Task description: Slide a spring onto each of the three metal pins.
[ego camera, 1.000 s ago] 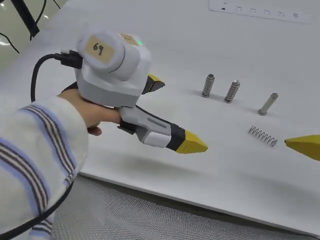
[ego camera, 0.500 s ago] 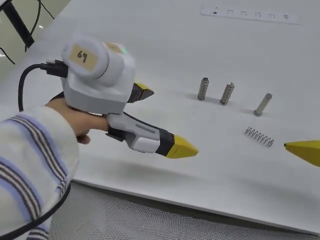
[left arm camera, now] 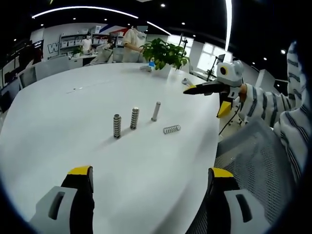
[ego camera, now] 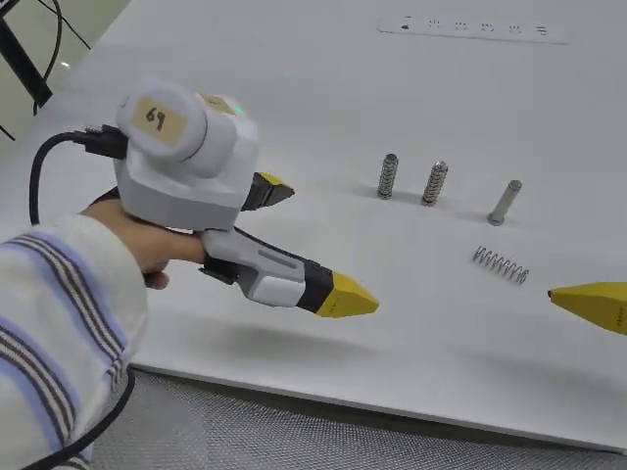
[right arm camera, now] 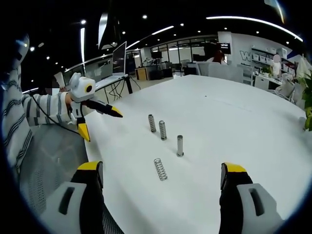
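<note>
White tabletop (ego camera: 294, 88) carries everything in the head view: a first sprung pin (ego camera: 388, 176) and a second sprung pin (ego camera: 434, 183) stand upright side by side. A bare pin (ego camera: 505, 202) stands at their 3 o'clock, and a loose spring (ego camera: 501, 264) lies flat at that pin's 6 o'clock, near but apart. The left claw (ego camera: 306, 242), gripped by a hand (ego camera: 157, 245) from a striped sleeve (ego camera: 59, 313) at 8 o'clock, hovers spread wide, well apart from the pins. One yellow tip of the right claw (ego camera: 591, 305) enters at 3 o'clock, near the spring without touching it. In the left gripper view the left claw's jaws stand far apart and hold nothing; the three pins line up toward 12 o'clock, and the loose spring lies at the bare pin's 5 o'clock. In the right gripper view the right claw is likewise spread and empty. The loose spring lies between its two jaws, the bare pin at the spring's 1 o'clock.
</note>
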`<state>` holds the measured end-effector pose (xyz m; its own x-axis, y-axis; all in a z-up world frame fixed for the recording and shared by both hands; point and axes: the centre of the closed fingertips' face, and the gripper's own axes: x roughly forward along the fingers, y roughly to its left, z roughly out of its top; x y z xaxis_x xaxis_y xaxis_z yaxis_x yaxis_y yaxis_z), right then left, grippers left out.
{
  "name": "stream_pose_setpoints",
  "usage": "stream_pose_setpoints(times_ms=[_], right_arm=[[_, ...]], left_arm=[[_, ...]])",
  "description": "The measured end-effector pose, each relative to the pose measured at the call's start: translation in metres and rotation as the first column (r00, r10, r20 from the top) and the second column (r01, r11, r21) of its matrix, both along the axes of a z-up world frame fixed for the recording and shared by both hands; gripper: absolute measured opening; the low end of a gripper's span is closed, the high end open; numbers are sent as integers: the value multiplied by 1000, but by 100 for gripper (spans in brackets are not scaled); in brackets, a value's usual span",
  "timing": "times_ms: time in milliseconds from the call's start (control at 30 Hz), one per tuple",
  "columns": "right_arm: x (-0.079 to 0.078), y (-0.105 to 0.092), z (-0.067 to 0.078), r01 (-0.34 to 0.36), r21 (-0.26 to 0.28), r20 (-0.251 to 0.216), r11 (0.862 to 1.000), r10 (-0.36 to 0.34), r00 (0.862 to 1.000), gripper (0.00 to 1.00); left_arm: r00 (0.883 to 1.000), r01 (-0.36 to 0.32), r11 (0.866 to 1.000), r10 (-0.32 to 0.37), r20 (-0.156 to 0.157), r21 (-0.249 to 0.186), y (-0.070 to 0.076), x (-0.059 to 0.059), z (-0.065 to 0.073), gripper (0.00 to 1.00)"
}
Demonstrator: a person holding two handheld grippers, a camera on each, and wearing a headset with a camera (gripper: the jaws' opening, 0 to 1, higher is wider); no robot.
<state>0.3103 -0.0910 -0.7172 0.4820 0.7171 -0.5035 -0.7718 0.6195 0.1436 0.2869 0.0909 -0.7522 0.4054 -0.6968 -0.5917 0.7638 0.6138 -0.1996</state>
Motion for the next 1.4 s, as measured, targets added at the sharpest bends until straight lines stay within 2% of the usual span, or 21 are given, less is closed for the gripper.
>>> stream_pose_setpoints(times_ms=[167, 333, 533, 667, 767, 900, 1167, 1400], right_arm=[[-2, -1, 0, 12, 1, -2, 1000, -12, 1000, 99], [-4, -1, 1, 19, 4, 4, 1000, -19, 1000, 99], [-4, -2, -1, 28, -7, -8, 1000, -28, 1000, 99], [-3, -1, -1, 28, -1, -9, 1000, -28, 1000, 99], [-3, -2, -1, 30, -5, -11, 1000, -30, 999, 99], [-3, -2, -1, 36, 3, -18, 999, -36, 999, 99], [-5, -5, -3, 44, 0, -23, 999, -44, 999, 98], [-9, -2, -4, 31, 2, -33, 1000, -31, 999, 98]], left_arm=[[999, 34, 999, -34, -6, -2, -6, 0, 1, 93], [997, 77, 997, -78, 17, 16, -14, 4, 0, 93], [989, 144, 989, -144, 25, 26, -30, 8, -1, 90], [980, 197, 980, -198, 27, 21, -43, 9, -2, 85], [967, 251, 967, -252, 42, 32, -52, 9, -4, 85], [955, 295, 955, -296, 29, 33, -62, 10, -8, 82], [940, 338, 940, -339, 24, 36, -77, 16, -13, 75], [924, 382, 924, -382, 11, 16, -99, 15, -24, 72]])
